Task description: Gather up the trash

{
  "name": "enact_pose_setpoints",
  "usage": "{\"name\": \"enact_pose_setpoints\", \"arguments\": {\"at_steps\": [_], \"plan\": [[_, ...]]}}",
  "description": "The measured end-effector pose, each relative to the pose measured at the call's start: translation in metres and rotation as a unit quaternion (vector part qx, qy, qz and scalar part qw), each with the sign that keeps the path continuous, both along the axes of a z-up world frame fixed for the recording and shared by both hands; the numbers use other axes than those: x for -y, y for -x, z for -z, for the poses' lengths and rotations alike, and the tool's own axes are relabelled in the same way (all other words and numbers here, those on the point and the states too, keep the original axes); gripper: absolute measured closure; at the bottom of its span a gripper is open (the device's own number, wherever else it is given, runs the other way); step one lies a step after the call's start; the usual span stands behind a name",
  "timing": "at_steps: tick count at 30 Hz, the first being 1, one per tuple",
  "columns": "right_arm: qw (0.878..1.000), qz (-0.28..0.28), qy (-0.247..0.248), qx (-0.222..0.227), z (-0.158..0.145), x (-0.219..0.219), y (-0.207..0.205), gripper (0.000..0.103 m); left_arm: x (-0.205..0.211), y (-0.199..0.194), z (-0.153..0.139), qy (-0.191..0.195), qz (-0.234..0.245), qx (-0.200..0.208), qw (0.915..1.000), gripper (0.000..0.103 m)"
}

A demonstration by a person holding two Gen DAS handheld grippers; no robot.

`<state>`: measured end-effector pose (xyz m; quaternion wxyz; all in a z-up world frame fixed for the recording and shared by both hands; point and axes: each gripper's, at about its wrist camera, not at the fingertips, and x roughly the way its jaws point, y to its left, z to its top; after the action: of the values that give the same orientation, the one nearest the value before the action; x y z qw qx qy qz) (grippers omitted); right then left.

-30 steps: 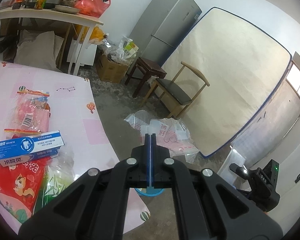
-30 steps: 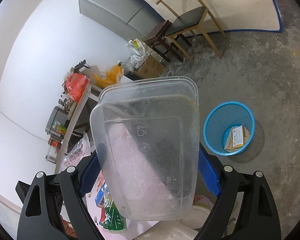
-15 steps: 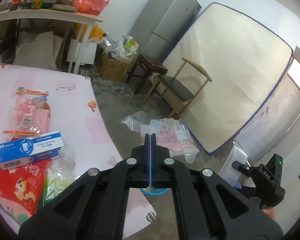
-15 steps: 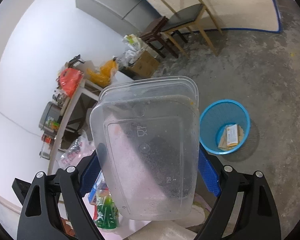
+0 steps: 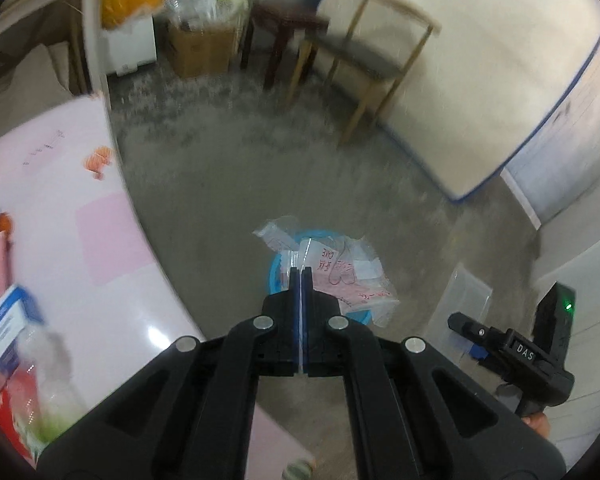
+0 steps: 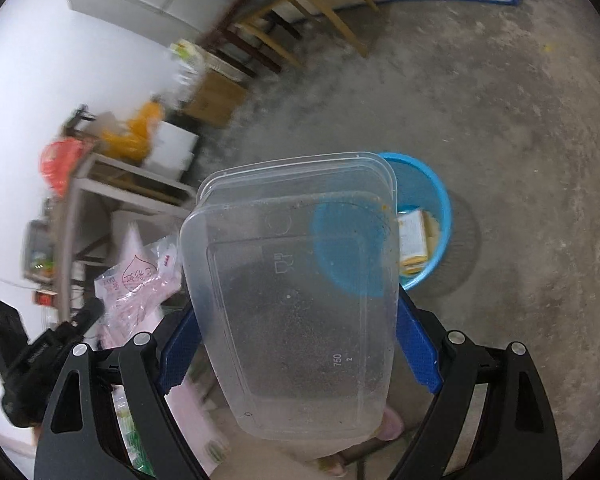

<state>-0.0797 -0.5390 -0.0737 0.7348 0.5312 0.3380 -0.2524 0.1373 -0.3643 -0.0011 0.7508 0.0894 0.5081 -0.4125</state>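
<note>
In the left wrist view, the left tongs [image 5: 301, 270] are clenched on a clear plastic bag [image 5: 340, 276] with pink print and red handwriting, too blurred to read beyond "DAE"-like letters. The bag hangs over the blue bin [image 5: 278, 276] on the concrete floor [image 5: 236, 184], beyond the curved edge of the pink surface [image 5: 80, 208]. A blue-and-white box [image 5: 8, 320] lies near that surface's left edge, its print blurred. At lower right, the other tool's black body reads "DAS".

In the right wrist view, the right tongs [image 6: 300, 340] stand wide, their blue pads [image 6: 416, 344] grasping a clear plastic container [image 6: 296, 300] by its sides; "750" and "2" are moulded into it. The container partly overlaps the blue bin [image 6: 440, 200], where a yellowish carton [image 6: 414, 236] lies. The bag [image 6: 136, 284] shows at left.
</note>
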Motion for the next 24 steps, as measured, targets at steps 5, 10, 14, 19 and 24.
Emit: {"name": "enact_pose_setpoints", "arguments": {"at_steps": [5, 10, 14, 19, 24], "plan": [[0.999, -0.005, -0.011, -0.037, 0.042, 0.036, -0.026, 0.019, 0.074, -0.011, 0.052, -0.084, 0.017, -0.003, 0.9963, 0.103], [0.997, -0.011, -0.019, -0.07, 0.078, 0.062, -0.044, 0.019, 0.128, -0.03, 0.108, -0.116, 0.024, -0.048, 0.9919, 0.098], [0.996, -0.012, -0.028, -0.088, 0.101, 0.074, -0.05, 0.018, 0.138, -0.038, 0.132, -0.136, 0.008, -0.045, 0.9896, 0.079], [0.993, -0.021, -0.031, -0.109, 0.122, 0.08, -0.057, 0.018, 0.126, -0.047, 0.117, -0.129, 0.001, -0.031, 0.9912, 0.079], [0.992, -0.042, -0.026, -0.115, 0.132, 0.087, -0.08, 0.018, 0.09, -0.057, 0.047, -0.082, -0.001, 0.007, 0.9966, 0.078]]}}
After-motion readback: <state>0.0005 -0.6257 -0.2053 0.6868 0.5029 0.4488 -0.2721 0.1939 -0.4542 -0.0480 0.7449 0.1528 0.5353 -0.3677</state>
